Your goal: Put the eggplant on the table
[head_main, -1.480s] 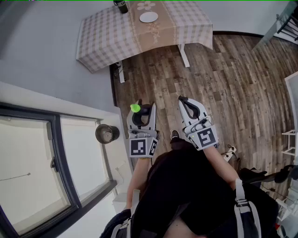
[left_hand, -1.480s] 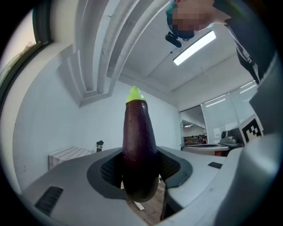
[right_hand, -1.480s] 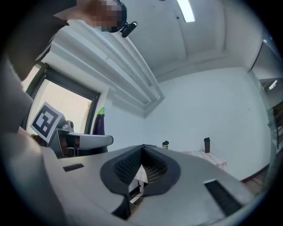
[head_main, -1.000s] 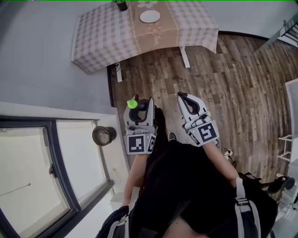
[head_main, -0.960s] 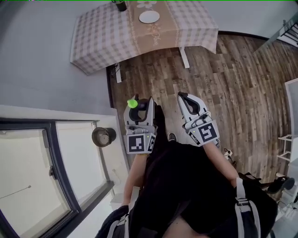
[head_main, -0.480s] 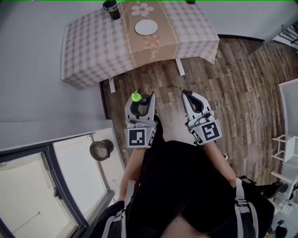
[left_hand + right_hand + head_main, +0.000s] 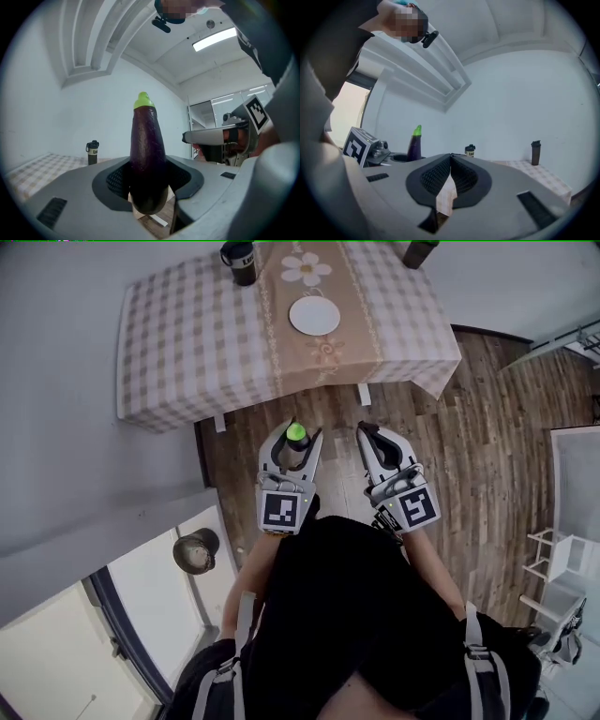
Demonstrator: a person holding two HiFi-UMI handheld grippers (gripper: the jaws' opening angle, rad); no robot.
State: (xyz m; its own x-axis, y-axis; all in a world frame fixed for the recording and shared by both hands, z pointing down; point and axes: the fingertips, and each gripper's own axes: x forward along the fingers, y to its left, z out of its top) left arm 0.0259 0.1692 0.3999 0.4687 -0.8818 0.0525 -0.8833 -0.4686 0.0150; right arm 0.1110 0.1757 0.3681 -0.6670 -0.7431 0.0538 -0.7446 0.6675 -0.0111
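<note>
Wood-plank floor (image 7: pixel 469 427) below; ahead, a surface (image 7: pixel 187 343) draped in pale checked cloth with a tan floral runner, carrying a round white plate (image 7: pixel 314 316) and a dark mug (image 7: pixel 239 259). Well short of that surface, over the floor: left tongs (image 7: pixel 296 434) clamped on the eggplant (image 7: pixel 147 154), gripped low on the body, stem end up, bright green cap topmost. Held upright and deep between the ribbed black pads, probably to stop the smooth, glossy purple skin from slipping out. Narrow toward the cap, fatter and rounded at the bottom, so likely to roll once laid down. Right tongs (image 7: pixel 366 430) closed together on nothing, level beside the left, apparently spare. Not yet over the cloth; placing remains to do.
</note>
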